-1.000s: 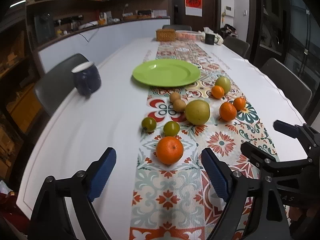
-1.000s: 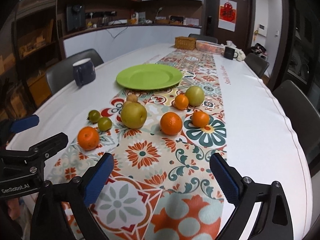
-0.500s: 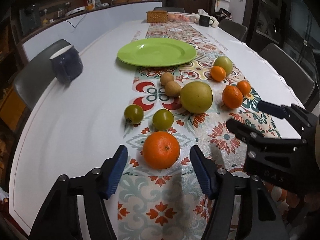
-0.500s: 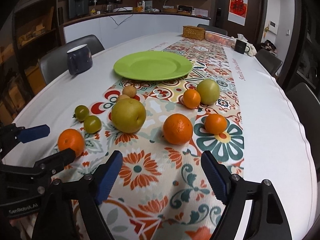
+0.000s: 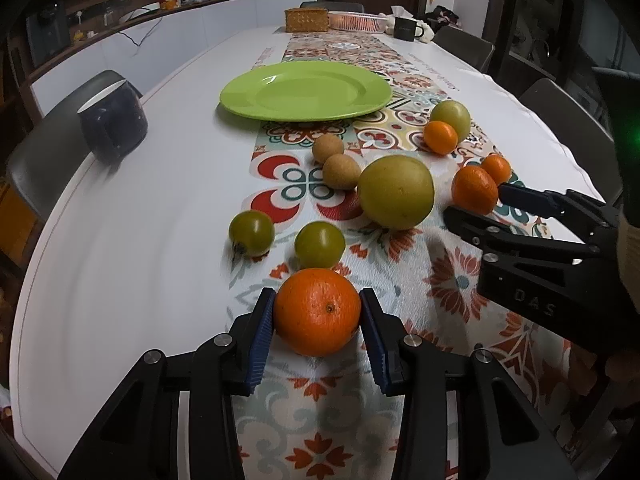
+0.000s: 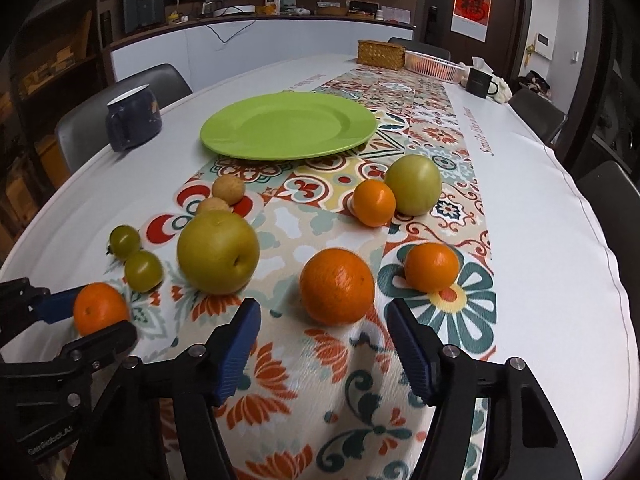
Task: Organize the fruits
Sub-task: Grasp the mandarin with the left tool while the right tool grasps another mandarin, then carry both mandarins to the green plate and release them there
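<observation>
My left gripper (image 5: 318, 320) is shut on the nearest orange (image 5: 318, 311), which rests on the patterned runner; it also shows in the right wrist view (image 6: 100, 307). My right gripper (image 6: 322, 344) is open just before a second orange (image 6: 337, 286), which it does not touch. Beyond lie two small green fruits (image 5: 320, 243), a large yellow-green pear (image 5: 395, 192), two brown round fruits (image 5: 341, 171), smaller oranges (image 6: 431, 266) and a green apple (image 6: 413, 184). The empty green plate (image 5: 360, 100) sits farther back.
A dark blue mug (image 5: 112, 128) stands at the table's left edge. A wicker box (image 6: 379, 54), a pink basket (image 6: 434, 65) and a black mug (image 6: 480, 82) stand at the far end. Chairs line both sides.
My left gripper moved forward and closed on the nearest orange. My right gripper advanced toward the second orange and narrowed its opening somewhat.
</observation>
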Motion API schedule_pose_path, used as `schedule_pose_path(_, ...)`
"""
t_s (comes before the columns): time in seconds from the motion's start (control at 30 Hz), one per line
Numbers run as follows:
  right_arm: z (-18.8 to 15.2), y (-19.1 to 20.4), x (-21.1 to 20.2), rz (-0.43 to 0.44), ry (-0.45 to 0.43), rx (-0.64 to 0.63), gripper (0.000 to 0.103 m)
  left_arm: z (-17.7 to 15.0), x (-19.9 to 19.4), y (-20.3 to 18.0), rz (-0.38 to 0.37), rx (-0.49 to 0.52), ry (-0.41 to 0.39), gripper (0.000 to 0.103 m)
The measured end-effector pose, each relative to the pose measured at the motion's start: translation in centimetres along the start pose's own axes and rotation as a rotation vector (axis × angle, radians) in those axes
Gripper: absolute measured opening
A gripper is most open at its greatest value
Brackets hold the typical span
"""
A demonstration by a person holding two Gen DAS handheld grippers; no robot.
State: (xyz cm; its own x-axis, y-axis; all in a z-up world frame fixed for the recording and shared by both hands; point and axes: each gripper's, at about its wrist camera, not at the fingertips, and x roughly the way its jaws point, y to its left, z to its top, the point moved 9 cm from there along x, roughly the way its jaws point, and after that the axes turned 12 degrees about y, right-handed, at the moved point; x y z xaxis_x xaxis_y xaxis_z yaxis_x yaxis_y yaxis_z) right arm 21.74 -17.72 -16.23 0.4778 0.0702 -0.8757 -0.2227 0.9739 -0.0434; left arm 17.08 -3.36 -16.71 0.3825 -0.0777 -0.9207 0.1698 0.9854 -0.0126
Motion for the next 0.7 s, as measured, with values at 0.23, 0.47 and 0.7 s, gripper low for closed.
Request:
schedule_pose_path(0.23, 0.5, -0.3, 0.8, 0.009, 0.013, 0.010, 0.058, 1.6, -0.9, -0.5, 0.005, 0.017, -0.044, 0.041)
schedule_pose_path(0.47, 0.6, -0.8, 1.2, 0.037, 0.021, 0.037, 0.042, 2.4, -1.3, -0.9, -0.017, 0.020, -0.051, 0.041)
schedule_pose_path(0.7, 0.3, -0.8, 0.1, 0.051, 0.006, 0.044, 0.041, 2.5, -2.0, -1.0, -0.048, 0.007, -0.060, 0.041)
